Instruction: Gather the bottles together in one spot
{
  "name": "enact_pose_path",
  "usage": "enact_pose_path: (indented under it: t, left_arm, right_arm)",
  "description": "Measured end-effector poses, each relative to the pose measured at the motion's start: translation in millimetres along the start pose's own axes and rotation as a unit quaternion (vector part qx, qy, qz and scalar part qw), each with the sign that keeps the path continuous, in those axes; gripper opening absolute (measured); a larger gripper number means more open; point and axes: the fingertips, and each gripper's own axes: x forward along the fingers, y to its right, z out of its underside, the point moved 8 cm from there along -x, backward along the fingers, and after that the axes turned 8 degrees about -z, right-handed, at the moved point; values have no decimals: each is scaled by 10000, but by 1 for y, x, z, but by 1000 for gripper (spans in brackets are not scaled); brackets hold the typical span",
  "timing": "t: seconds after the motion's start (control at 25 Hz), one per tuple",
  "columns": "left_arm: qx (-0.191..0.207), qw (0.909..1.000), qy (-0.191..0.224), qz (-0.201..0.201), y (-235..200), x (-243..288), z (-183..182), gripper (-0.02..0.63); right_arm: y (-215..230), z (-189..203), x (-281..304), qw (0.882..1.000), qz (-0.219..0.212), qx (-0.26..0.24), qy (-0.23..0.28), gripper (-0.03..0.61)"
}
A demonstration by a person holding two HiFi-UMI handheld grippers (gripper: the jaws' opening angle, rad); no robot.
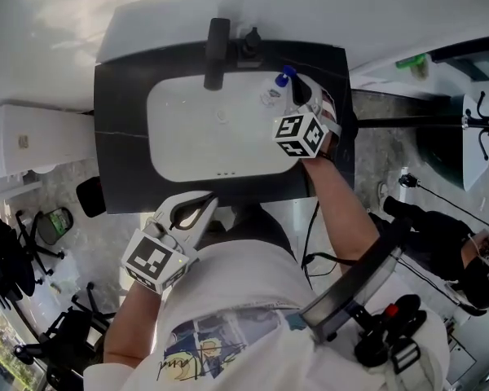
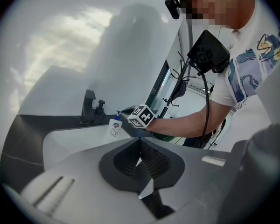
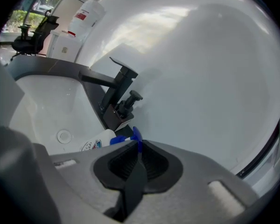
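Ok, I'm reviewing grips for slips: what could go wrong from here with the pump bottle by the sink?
The right hand-held gripper pinches the bottle only by its blue pump, so it may swing or slip into the basin. The faucet stands close; a swinging bottle could knock it.

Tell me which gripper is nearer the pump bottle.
Right. The right gripper holds the pump bottle by its blue pump; the left gripper is at the near edge of the counter, across the basin.
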Motion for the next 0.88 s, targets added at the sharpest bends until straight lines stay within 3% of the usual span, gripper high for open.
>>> enact_pose_path:
  t: [0.6,0.88]
  left_arm:
    - [-109,9997,100,-173,7,26,-18,2]
    - [-182,9989,90,-421,8,37,-25,2]
  right_arm:
    - [95,-40,23,9968,262,-536,523,26]
    - [87,-39,44,9901,276,-1086,846,29]
